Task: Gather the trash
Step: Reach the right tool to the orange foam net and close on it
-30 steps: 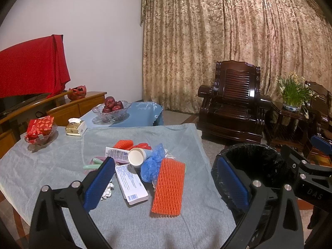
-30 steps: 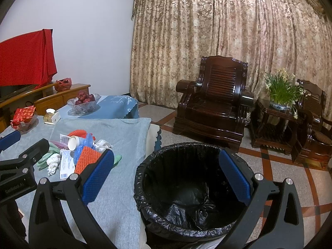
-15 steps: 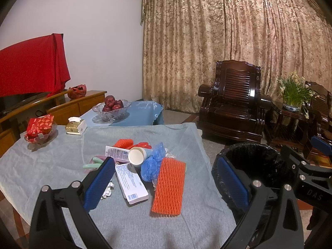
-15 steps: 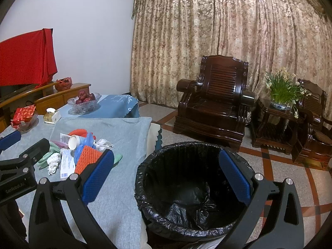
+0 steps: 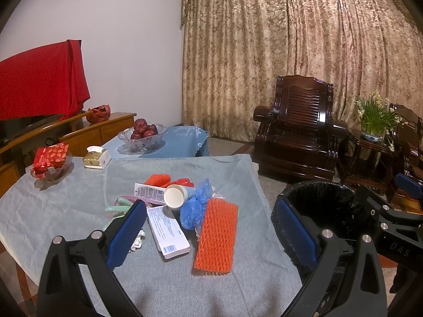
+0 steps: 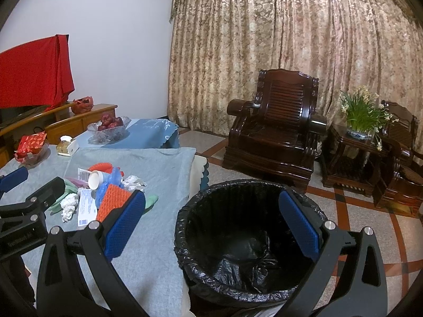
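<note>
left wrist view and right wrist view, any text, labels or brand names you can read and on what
"DAS": on the black body of the right tongs, seen in the left wrist view.
Lettering on the left tongs, right wrist view: too blurred to read.
Print and barcode on the white carton: too small.
White tube: too small.

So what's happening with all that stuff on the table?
A person holds two grabbers to tidy up trash. The left hand-held gripper hangs open above the pile: an orange foam net, a paper cup and a blue bag. The right hand-held gripper is open over the black-lined bin. Nothing is picked up yet.
</note>
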`<action>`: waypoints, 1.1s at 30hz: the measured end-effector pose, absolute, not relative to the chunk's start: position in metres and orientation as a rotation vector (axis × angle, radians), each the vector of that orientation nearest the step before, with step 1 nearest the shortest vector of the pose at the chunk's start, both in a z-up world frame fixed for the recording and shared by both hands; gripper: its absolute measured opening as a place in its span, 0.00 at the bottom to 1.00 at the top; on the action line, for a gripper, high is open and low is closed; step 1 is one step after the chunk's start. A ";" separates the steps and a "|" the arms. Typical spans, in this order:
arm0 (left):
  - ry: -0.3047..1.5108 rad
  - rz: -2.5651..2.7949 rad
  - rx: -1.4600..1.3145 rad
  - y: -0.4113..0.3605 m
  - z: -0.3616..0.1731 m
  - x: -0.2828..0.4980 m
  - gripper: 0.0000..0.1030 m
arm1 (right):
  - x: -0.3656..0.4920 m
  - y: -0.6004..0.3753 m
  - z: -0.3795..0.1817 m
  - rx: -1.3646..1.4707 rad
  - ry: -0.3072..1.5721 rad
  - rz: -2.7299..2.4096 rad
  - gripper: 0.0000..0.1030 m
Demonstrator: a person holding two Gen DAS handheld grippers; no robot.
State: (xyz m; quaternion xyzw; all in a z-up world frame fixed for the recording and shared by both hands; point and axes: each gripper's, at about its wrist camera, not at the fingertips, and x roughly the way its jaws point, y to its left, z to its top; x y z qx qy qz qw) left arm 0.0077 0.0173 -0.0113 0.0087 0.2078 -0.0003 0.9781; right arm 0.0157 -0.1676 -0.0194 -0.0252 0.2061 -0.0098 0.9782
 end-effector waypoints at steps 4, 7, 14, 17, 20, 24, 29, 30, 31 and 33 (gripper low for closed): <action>0.422 0.015 0.017 0.023 -0.016 0.010 0.94 | 0.026 -0.159 -0.024 -0.042 0.445 0.021 0.95; 0.436 0.037 0.013 0.037 -0.019 0.018 0.94 | 0.034 -0.149 -0.029 -0.055 0.459 0.047 0.95; 0.474 0.128 -0.001 0.082 -0.039 0.030 0.94 | 0.061 -0.114 -0.045 -0.078 0.508 0.133 0.95; 0.485 0.167 0.001 0.101 -0.046 0.034 0.94 | 0.074 -0.095 -0.056 -0.091 0.529 0.178 0.95; 0.499 0.197 0.002 0.114 -0.055 0.038 0.94 | 0.087 -0.077 -0.069 -0.091 0.556 0.223 0.95; 0.527 0.213 -0.005 0.128 -0.064 0.046 0.94 | 0.106 -0.056 -0.090 -0.102 0.608 0.262 0.94; 0.563 0.225 -0.005 0.138 -0.075 0.058 0.94 | 0.126 -0.037 -0.116 -0.110 0.685 0.291 0.81; 0.566 0.228 -0.005 0.140 -0.078 0.059 0.94 | 0.129 -0.033 -0.122 -0.115 0.703 0.297 0.79; 0.569 0.229 -0.007 0.141 -0.079 0.061 0.94 | 0.131 -0.032 -0.126 -0.119 0.716 0.303 0.76; 0.576 0.232 -0.010 0.145 -0.082 0.064 0.92 | 0.135 -0.027 -0.133 -0.124 0.745 0.318 0.70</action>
